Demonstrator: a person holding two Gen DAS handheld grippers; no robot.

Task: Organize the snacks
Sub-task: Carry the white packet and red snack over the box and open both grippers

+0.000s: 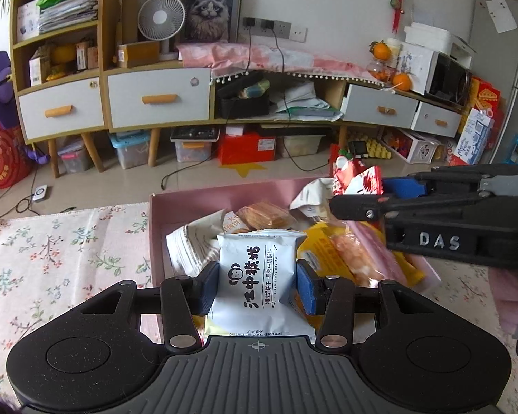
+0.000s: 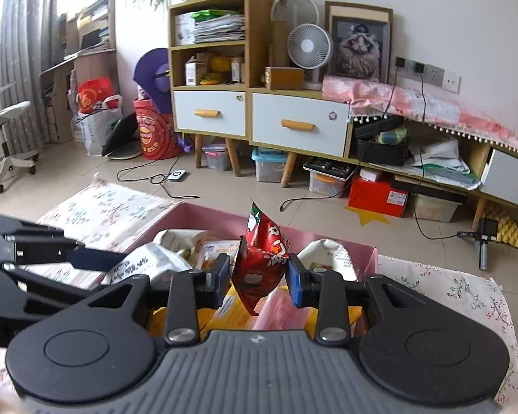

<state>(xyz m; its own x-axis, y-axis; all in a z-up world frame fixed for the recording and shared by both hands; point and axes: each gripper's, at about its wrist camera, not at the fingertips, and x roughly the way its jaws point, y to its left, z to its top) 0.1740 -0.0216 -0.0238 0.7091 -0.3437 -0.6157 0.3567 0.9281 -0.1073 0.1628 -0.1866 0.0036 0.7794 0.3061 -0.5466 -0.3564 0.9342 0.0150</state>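
My left gripper (image 1: 257, 284) is shut on a white biscuit packet (image 1: 255, 276) with black characters, held above the pink box (image 1: 154, 238). The box holds several snacks: a brown pastry (image 1: 266, 215), white wrappers and a yellow packet (image 1: 348, 258). My right gripper (image 2: 259, 276) is shut on a red snack bag (image 2: 262, 262), which hangs tilted over the same pink box (image 2: 371, 258). In the left wrist view the right gripper (image 1: 380, 186) reaches in from the right with the red bag (image 1: 355, 179) in its blue pads. The left gripper's fingers (image 2: 86, 258) enter the right wrist view from the left.
The box rests on a floral cloth (image 1: 62, 252) over the table. Beyond lie a tiled floor with cables (image 2: 176, 176), a long low cabinet (image 1: 159, 100) with white drawers, storage bins under it, and a shelf unit (image 2: 210, 62) with a fan (image 2: 309, 48).
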